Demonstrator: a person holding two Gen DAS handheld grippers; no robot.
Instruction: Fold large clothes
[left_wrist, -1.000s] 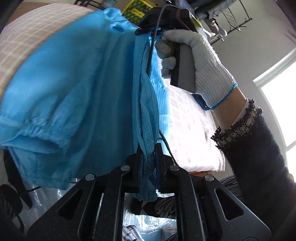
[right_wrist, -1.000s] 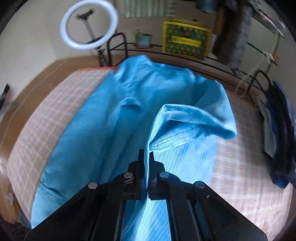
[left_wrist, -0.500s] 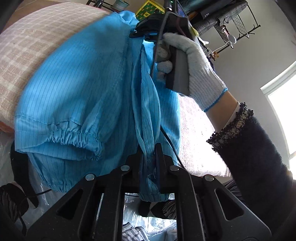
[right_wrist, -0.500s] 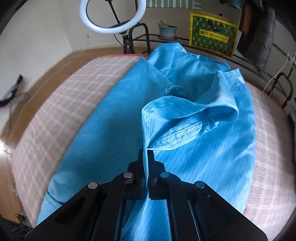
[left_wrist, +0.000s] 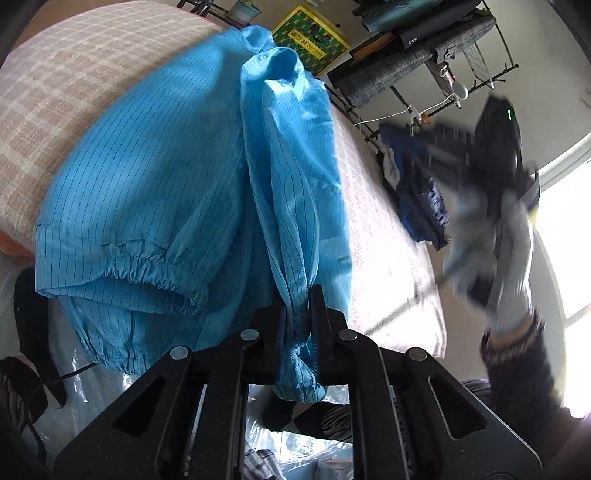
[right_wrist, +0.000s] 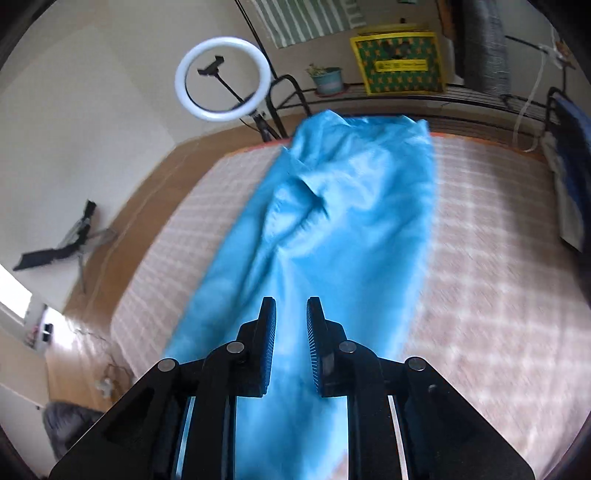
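Observation:
A large bright blue pin-striped garment (left_wrist: 155, 177) lies lengthwise on a pink checked bed (left_wrist: 74, 74). Its elastic cuff hangs over the near edge. My left gripper (left_wrist: 295, 306) is shut on a bunched fold of the blue cloth at the garment's near end. In the right wrist view the same garment (right_wrist: 332, 240) lies folded into a long strip on the bed (right_wrist: 498, 277). My right gripper (right_wrist: 291, 314) is open and empty above it. That gripper also shows blurred at the right of the left wrist view (left_wrist: 491, 221), in a gloved hand, away from the cloth.
Dark blue clothes (left_wrist: 417, 184) lie at the bed's far side. A metal rack (right_wrist: 480, 96) with a yellow-green box (right_wrist: 399, 62) and a potted plant (right_wrist: 327, 79) stands behind the bed. A ring light (right_wrist: 223, 79) stands at the left. Plastic bags (left_wrist: 110, 376) lie below the bed edge.
My right gripper has opened, let go of the blue fold and pulled up and away to the right. The released cloth has dropped flat. My left gripper still holds its fold.

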